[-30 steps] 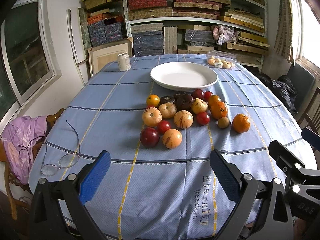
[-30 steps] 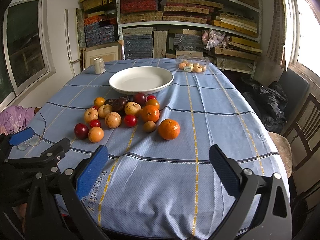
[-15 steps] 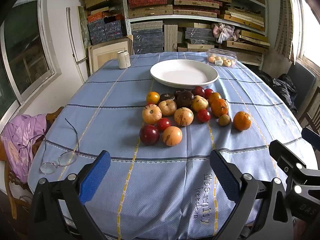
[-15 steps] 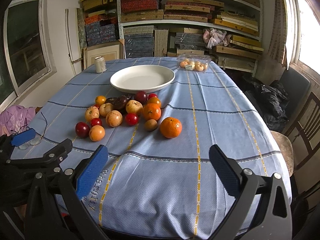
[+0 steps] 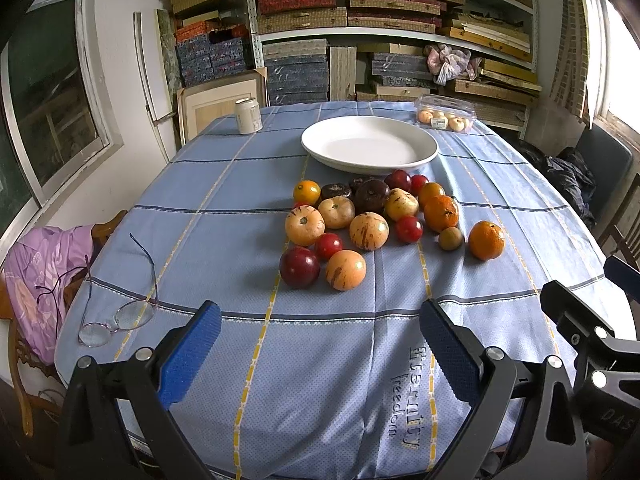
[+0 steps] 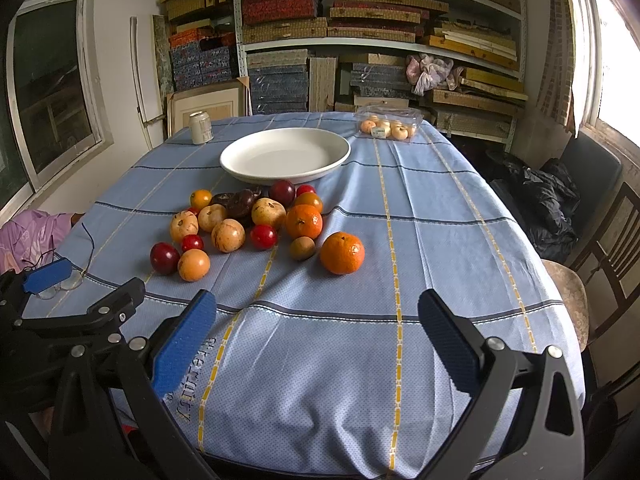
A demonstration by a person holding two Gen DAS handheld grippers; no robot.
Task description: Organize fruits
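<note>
Several loose fruits lie in a cluster on the blue tablecloth: a dark red plum (image 5: 299, 267), a striped orange fruit (image 5: 345, 270) and an orange (image 5: 486, 240) nearest me. The same orange (image 6: 342, 253) sits apart at the cluster's right in the right wrist view. Behind the cluster stands an empty white plate (image 5: 369, 145) (image 6: 285, 155). My left gripper (image 5: 320, 344) is open over the near cloth, nothing between its blue pads. My right gripper (image 6: 318, 336) is open too, short of the orange.
A drinks can (image 5: 248, 116) stands at the far left of the table. A clear box of small fruits (image 5: 445, 118) sits at the far right. Glasses (image 5: 116, 316) lie near the left edge. Chairs stand on both sides, shelves behind.
Both views have shifted slightly closer to the fruits, which now appear a little lower and larger. Both grippers stay open and nothing on the table has moved.
</note>
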